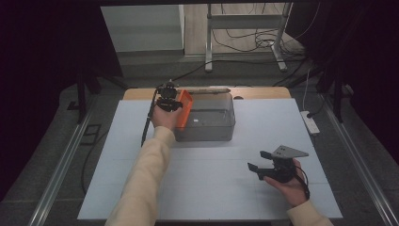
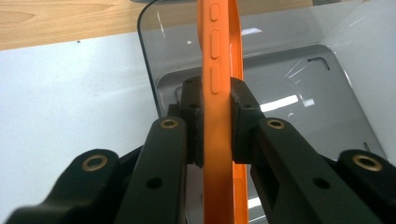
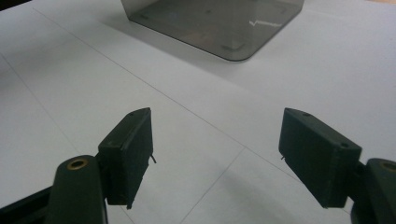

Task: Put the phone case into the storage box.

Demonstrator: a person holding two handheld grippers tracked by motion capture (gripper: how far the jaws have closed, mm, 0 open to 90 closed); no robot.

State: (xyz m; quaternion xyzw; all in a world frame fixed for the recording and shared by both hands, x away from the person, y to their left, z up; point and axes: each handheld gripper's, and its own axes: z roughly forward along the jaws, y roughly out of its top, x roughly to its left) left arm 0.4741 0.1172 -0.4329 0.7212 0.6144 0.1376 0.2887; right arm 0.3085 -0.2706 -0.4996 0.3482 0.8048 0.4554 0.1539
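The left tongs (image 2: 215, 116) pinch an orange phone case (image 2: 219, 93) edge-on, one pad pressed to each flat side, so the case stands upright between the jaws with its row of side buttons running away from them. In the high view the left tongs (image 1: 168, 101) hold the case (image 1: 184, 109) at the left end of a smoky clear tray (image 1: 209, 123), its lower part dipping inside the tray's wall. Beyond the tongs in the left gripper view lies the tray's grey floor (image 2: 299, 93), and to their left is the white bench (image 2: 70, 107), with a strip of bare wood at the far edge. The right tongs (image 3: 215, 158) are spread wide with nothing between the pads, the white bench sheet under them and a corner of the tray (image 3: 219, 28) ahead. In the high view the right tongs (image 1: 259, 160) sit well apart from the tray, low over the near right part of the bench (image 1: 211, 188).
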